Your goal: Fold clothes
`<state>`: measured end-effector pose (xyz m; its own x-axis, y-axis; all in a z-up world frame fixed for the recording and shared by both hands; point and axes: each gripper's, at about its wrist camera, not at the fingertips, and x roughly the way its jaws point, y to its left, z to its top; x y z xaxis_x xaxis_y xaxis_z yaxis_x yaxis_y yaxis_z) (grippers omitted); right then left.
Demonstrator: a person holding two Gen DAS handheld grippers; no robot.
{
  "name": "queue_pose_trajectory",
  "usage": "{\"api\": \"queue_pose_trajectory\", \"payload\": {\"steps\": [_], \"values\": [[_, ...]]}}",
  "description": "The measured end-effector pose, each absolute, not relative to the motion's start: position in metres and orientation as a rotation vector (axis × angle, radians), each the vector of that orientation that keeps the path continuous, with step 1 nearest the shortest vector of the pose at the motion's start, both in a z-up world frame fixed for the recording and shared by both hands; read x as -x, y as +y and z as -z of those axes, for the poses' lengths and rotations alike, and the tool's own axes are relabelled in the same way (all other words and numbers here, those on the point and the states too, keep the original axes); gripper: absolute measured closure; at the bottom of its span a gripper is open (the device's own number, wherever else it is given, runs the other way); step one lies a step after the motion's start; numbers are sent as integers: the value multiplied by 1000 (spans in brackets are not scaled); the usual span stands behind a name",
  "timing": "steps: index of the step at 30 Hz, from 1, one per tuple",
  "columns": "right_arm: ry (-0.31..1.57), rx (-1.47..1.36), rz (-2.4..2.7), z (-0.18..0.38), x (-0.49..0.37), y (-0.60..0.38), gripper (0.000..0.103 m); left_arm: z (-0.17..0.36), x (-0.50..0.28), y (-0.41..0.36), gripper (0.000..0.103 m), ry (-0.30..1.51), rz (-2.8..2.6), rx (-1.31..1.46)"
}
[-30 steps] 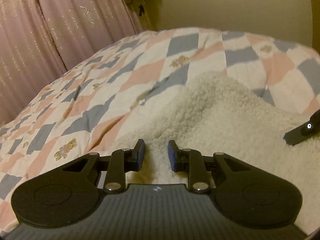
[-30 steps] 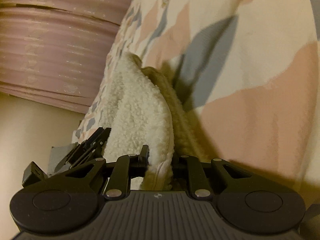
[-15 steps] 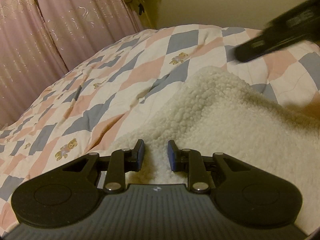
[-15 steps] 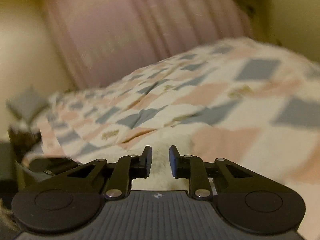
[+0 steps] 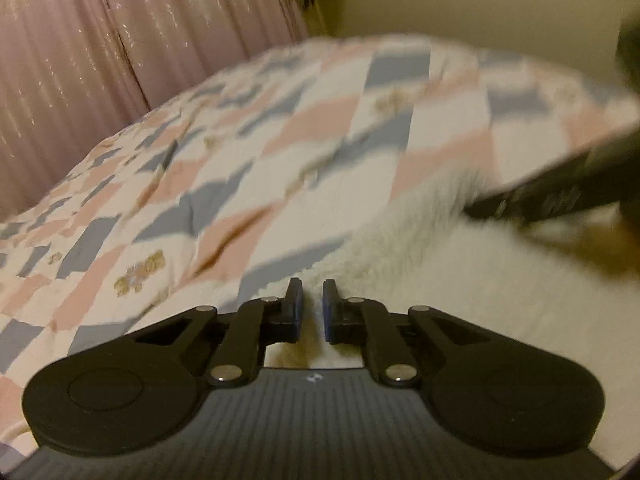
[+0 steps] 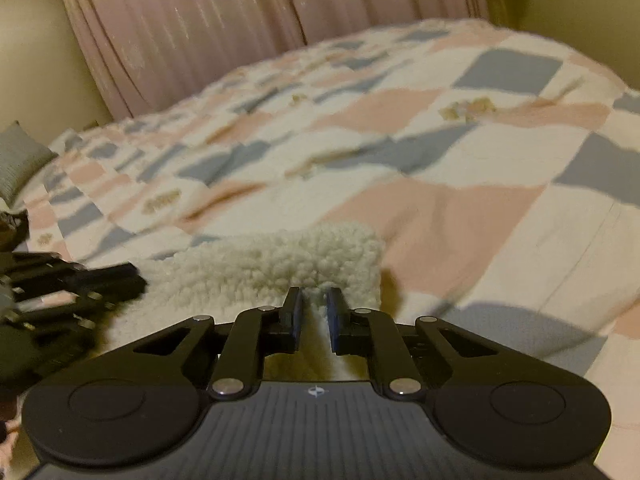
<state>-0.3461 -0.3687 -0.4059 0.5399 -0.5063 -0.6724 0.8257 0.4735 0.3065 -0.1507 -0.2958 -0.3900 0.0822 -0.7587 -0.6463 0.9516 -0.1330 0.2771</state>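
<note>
Where the two wrist views overlap, a wide quilted bedspread [image 6: 460,152] in a diamond patchwork of pink, grey-blue and cream fills most of the scene, printed here and there with small tan teddy bears. Behind it hangs a pleated dusty-pink curtain [image 6: 240,28] against a plain cream wall [image 5: 500,0], and a grey cushion [image 6: 18,156] sits at the bed's far left edge in the right wrist view.

On the bedspread lies the cream fleece garment [image 6: 280,264], thick and curly-piled, folded over so that a blunt, doubled edge faces away from the right camera. In the left wrist view the same fleece [image 5: 460,300] spreads broad and blurred across the lower right.

The left gripper [image 5: 312,308], black with blue pads, rests low over the near edge of the fleece; its jaws stand a narrow gap apart, with pile showing between them, and I cannot tell whether they pinch any cloth. The right gripper [image 6: 314,314] is set much the same, fingers slightly parted, a tuft of fleece sitting between the pads at the tips, though whether it is truly gripped cannot be told. Each gripper shows in the other's view as a dark, motion-smeared shape beside the garment.
</note>
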Motion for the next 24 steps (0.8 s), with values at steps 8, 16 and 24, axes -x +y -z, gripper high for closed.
{"api": "queue_pose_trajectory", "payload": {"steps": [8, 16, 24], "values": [[497, -654, 891, 390, 359, -353, 89, 400, 170, -290, 102, 209, 1494, -882], [502, -627, 818, 394, 367, -282, 84, 388, 164, -284, 101, 240, 1500, -817], [487, -688, 820, 397, 375, -285, 85, 336, 144, -209, 94, 356, 1649, -606]]}}
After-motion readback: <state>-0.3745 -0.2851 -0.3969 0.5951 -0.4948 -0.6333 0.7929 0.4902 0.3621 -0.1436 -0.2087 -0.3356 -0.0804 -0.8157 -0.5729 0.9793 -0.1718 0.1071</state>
